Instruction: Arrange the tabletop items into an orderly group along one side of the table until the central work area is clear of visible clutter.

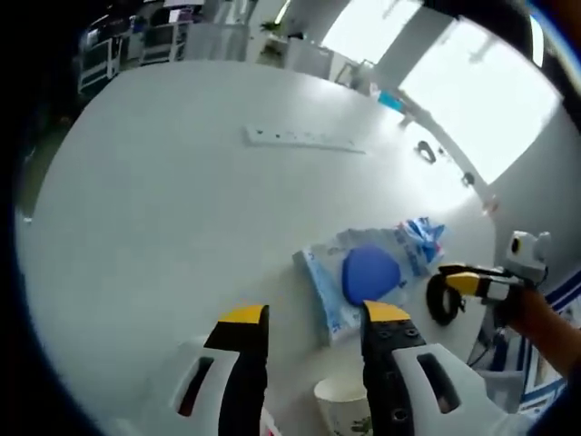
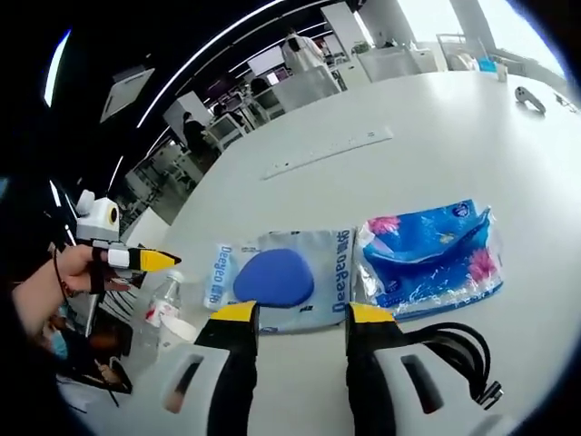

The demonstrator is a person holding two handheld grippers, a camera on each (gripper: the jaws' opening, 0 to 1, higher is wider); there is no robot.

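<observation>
Now both claws, left (image 1: 313,315) and right (image 2: 303,313), hang open and empty above the desk (image 2: 436,154). Judging by position, the right should close squarely on the wipes pack (image 2: 281,277), beside the blue tissue pack (image 2: 431,254).

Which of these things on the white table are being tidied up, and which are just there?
Being tidied:
pale blue packet
bright blue flowered packet
black cable
paper cup
plastic bottle

Just there:
white power strip
table itself
office furniture behind

Open right claw (image 2: 292,323) above wipes pack (image 2: 281,278)
</observation>
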